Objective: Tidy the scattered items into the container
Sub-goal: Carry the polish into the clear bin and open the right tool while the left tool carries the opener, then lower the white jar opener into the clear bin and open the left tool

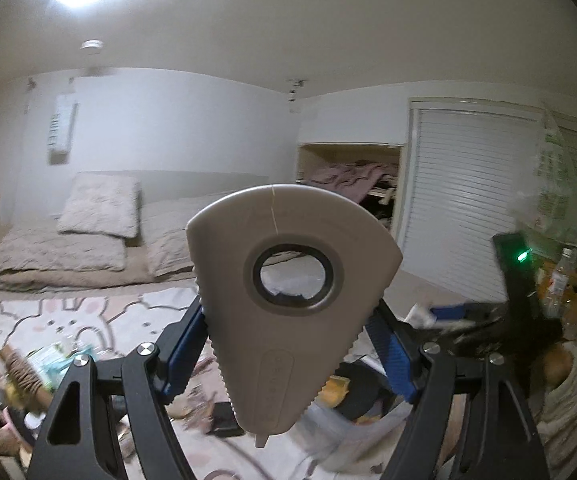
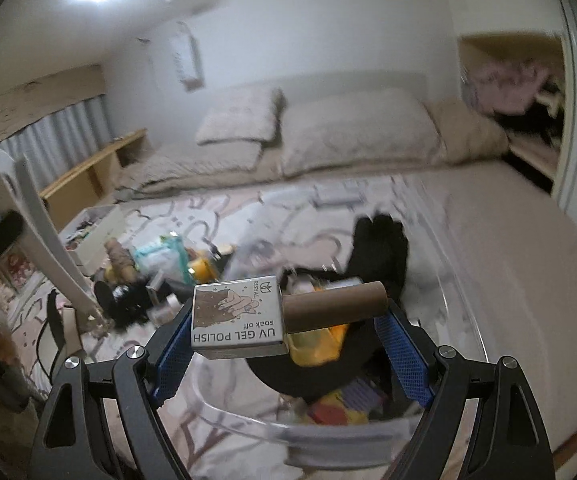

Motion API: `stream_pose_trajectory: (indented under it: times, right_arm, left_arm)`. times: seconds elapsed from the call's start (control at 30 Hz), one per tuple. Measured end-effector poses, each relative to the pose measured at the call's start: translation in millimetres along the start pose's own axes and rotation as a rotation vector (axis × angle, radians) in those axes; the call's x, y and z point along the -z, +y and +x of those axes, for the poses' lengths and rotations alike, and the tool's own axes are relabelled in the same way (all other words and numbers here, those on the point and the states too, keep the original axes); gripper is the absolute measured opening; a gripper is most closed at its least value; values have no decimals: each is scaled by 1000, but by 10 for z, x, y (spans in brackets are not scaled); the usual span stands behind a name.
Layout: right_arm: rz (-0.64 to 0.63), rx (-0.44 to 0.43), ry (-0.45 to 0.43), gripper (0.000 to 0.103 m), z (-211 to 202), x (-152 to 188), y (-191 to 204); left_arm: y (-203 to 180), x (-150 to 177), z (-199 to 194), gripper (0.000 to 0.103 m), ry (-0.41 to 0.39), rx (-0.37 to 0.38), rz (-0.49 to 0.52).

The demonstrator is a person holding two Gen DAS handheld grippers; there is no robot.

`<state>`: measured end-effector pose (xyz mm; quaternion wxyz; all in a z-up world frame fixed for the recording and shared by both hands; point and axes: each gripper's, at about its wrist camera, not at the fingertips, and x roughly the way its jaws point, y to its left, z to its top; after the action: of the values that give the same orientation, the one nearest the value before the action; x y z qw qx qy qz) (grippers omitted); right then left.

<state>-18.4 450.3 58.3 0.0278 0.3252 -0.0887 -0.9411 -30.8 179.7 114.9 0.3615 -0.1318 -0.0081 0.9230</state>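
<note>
My left gripper (image 1: 288,340) is shut on a beige fan-shaped plastic opener (image 1: 288,288) with a round hole, held up above the floor. My right gripper (image 2: 284,332) is shut on a UV gel polish bottle (image 2: 236,320) lying sideways, its brown cap (image 2: 336,304) pointing right. It hangs over the clear plastic container (image 2: 248,420), which holds a black item, yellow pieces and other small things. The container also shows below the opener in the left wrist view (image 1: 352,424). Scattered items (image 2: 160,272) lie on the patterned rug to the left.
A bed with pillows (image 2: 240,120) lies behind the rug. A white box (image 2: 96,228) and a wooden shelf (image 2: 92,172) stand at the left. A closet (image 1: 352,184) and shutter doors (image 1: 468,200) are at the right, with bottles (image 1: 564,276) nearby.
</note>
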Motion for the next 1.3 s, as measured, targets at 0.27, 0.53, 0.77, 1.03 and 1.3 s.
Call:
stream_pose_trajectory:
  times: [0.27,0.53,0.77,1.03,1.3]
  right_arm:
    - [25,72,116,87,201,196,-251]
    - [74,94,237,87,396,300,-394]
    - [66,96,264,102,318,269,-396]
    - [102,77,239,103,209,203,-490]
    - [71,100,221,103,189,178,-412]
  left_arm:
    - [-293,-145,314,77,12,100,41]
    - [-496,-197,656,77,46,195,29]
    - [-555,-120,938,77,94,227,7]
    - [-539,54,1158,77,171,230,-42]
    - [-551,284,1423,77,301,179,-85]
